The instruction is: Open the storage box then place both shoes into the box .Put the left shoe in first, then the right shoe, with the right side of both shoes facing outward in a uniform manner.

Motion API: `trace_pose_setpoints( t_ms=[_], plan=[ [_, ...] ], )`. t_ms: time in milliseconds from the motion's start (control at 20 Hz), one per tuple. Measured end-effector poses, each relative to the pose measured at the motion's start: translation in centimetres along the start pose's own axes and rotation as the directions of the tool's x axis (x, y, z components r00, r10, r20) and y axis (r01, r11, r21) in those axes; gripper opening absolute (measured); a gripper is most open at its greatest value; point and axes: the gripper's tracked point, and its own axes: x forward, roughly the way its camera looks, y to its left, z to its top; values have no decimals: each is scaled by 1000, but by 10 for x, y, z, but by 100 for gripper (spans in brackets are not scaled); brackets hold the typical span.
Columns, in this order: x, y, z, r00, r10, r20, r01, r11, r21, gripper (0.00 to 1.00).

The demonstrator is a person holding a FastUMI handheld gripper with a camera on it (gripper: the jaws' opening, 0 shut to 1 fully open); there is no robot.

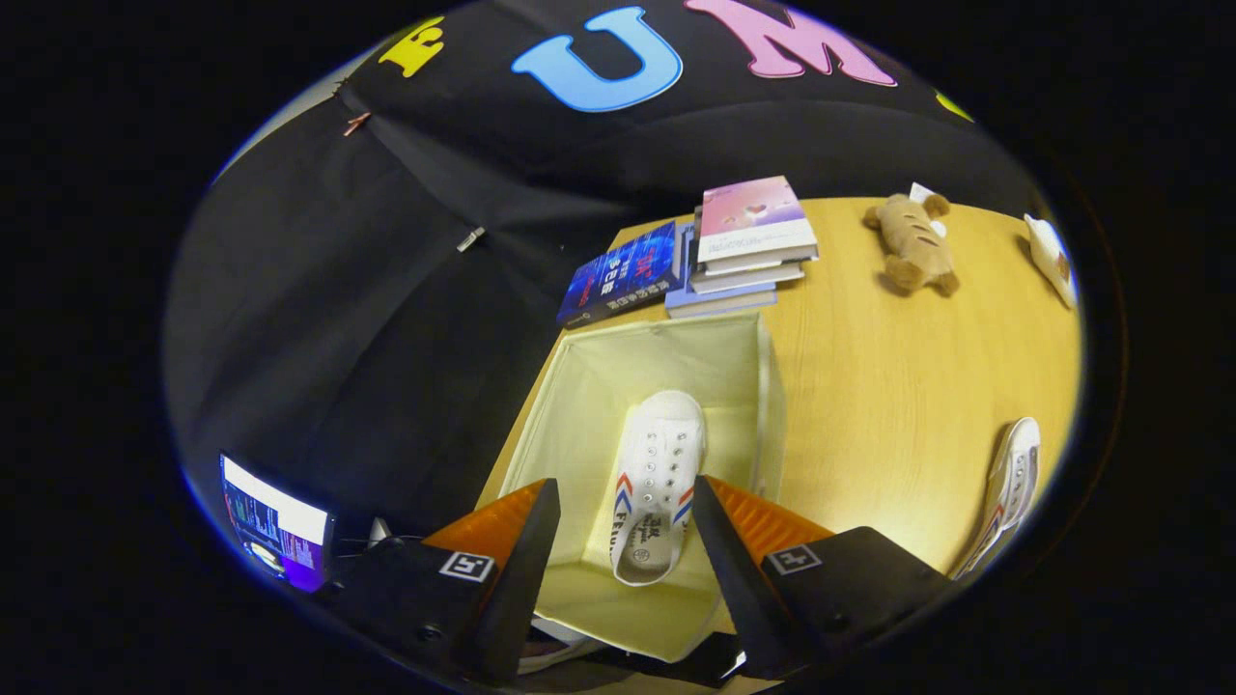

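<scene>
Box [579, 386] open on table [898, 405], one shoe [657, 483] lying inside it. Gripper [626, 541] above, fingers spread wide, holding nothing. Second shoe [1009, 487] on table well apart, not yet placed

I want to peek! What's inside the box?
One white shoe lies inside the open box, between the gripper fingers, which are open. The box's near floor is hidden behind them.

Matt fabric storage box [589, 386], canvas shoe [657, 473], smooth wooden table [908, 386]
</scene>
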Motion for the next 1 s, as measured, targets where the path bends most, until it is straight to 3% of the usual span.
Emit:
trace_pose_setpoints(
  t_ms=[200,400,650,800,1000],
  plan=[
    [-58,-60,21,990,-92,107,95,995,-19,86],
    [-122,-157,14,943,-280,181,288,958,-19,86],
    [-184,-274,-54,860,-506,70,508,861,-10,86],
    [-194,-319,-97,826,-563,-16,563,826,-20,86],
    [-171,-355,-126,805,-587,-81,583,809,-68,86]
  ],
)
